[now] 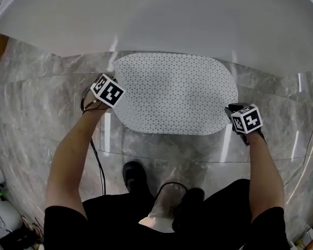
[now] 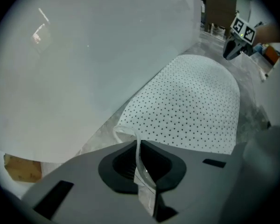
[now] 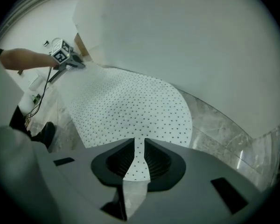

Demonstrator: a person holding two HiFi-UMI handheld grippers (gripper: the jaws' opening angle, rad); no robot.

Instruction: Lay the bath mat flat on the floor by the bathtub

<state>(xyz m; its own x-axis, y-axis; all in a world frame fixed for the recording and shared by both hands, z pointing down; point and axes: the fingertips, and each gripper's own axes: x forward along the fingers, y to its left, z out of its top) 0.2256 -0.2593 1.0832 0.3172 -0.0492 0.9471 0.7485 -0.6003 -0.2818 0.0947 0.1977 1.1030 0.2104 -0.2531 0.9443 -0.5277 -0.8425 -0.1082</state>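
Pinching the white dotted bath mat (image 1: 177,92) by its left edge, the left gripper (image 2: 139,162) mirrors the right gripper (image 3: 136,164), clenched on the right edge. The mat lies spread on the marble floor (image 1: 41,98), just beside the bathtub (image 1: 156,20).

Bathtub (image 1: 156,14) cropped at top; mat (image 1: 175,95) corner hidden under left tongs (image 1: 111,92).

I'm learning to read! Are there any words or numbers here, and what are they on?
None: no words or numbers can be read. The marker cube on the left gripper and the one on the right gripper show only black-and-white squares; the bath mat has only dots.
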